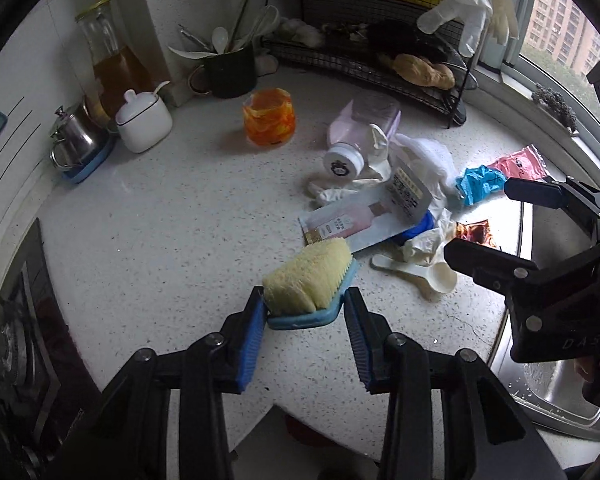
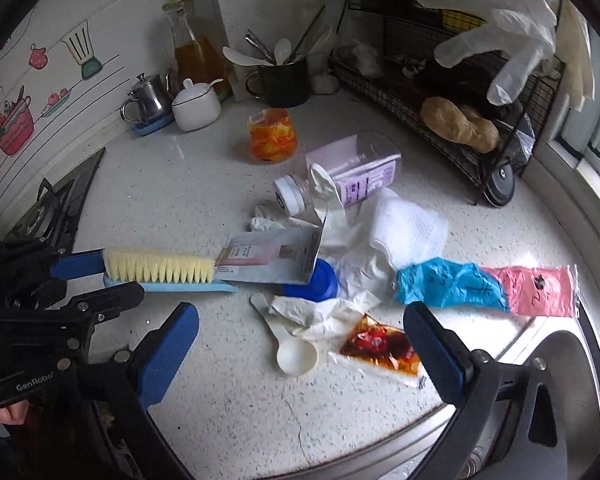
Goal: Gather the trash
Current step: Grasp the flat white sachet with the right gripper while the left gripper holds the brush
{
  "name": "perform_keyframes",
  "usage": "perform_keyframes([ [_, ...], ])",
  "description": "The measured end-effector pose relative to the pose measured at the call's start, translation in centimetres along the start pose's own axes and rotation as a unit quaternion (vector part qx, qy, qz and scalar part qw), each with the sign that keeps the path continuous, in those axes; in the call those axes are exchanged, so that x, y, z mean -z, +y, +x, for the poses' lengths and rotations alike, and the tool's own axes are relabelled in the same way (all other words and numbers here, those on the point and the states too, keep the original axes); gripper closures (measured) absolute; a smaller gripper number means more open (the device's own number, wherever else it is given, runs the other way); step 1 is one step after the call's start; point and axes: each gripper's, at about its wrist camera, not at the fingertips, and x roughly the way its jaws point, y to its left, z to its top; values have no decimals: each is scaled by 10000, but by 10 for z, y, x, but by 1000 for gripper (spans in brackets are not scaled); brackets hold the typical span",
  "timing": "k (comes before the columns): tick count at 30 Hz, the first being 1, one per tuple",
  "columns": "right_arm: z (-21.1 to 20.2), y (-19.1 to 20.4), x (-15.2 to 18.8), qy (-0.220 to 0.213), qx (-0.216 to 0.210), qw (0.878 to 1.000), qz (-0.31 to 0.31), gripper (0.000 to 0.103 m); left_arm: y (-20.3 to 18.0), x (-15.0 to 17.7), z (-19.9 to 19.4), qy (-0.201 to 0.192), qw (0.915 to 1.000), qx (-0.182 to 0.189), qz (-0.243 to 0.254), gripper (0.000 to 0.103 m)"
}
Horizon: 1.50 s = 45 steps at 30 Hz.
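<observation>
A blue brush [image 1: 306, 280] with pale yellow bristles sits between the fingers of my left gripper [image 1: 304, 306], which is shut on its back end. Its bristle end touches a trash pile on the speckled counter [image 1: 172, 232]. From the right wrist view the brush [image 2: 160, 268] lies level, held by the left gripper [image 2: 114, 276]. The pile holds a tipped plastic bottle [image 2: 352, 168], a flattened carton [image 2: 276, 256], white crumpled gloves [image 2: 352, 272], a blue lid [image 2: 320, 280], a white spoon [image 2: 296, 354], a sauce packet [image 2: 380, 346] and blue [image 2: 448, 286] and pink [image 2: 540, 290] wrappers. My right gripper [image 2: 300, 340] is open above the spoon and packet.
A steel sink [image 1: 556, 396] borders the counter at the right. A wire rack [image 2: 452, 92] with hanging gloves stands at the back right. An orange cup [image 2: 272, 136], utensil mug [image 2: 284, 80], sugar jar [image 2: 196, 108], teapot [image 2: 146, 98] and oil carafe [image 2: 196, 44] line the back. A gas hob [image 2: 48, 208] is left.
</observation>
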Motion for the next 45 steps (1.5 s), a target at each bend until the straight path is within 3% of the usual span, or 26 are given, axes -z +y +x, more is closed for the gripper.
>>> perform_keyframes([
  [3,12,5,-13,-18,-42,10000,-85,1,9,-4,8,46,9998,-90,-165,66],
  [8,39,8,-27,237,-307,9992,16,23,15,-6,19,155,9993,-196,-275,67],
  [13,65,12,-32,490,-517,9974,71,52,19,-1,29,276,9987,-251,-346,67],
  [14,69,11,-31,575,-543,9968,109,60,19,0,31,302,9985,-290,-355,68],
  [15,74,12,-30,674,-568,9960,127,78,19,2,32,330,9983,-316,-361,68],
  [16,78,12,-29,750,-563,9955,138,84,19,3,33,343,9982,-321,-366,68],
  [24,52,18,-21,399,-408,9984,43,92,18,16,17,191,9986,-276,-420,68],
  [34,-4,44,-7,-22,-241,9996,-177,100,23,50,-37,-233,9987,-75,-449,69],
  [45,-46,84,46,-79,-147,9997,-170,102,30,116,-81,-390,9987,49,-312,70],
])
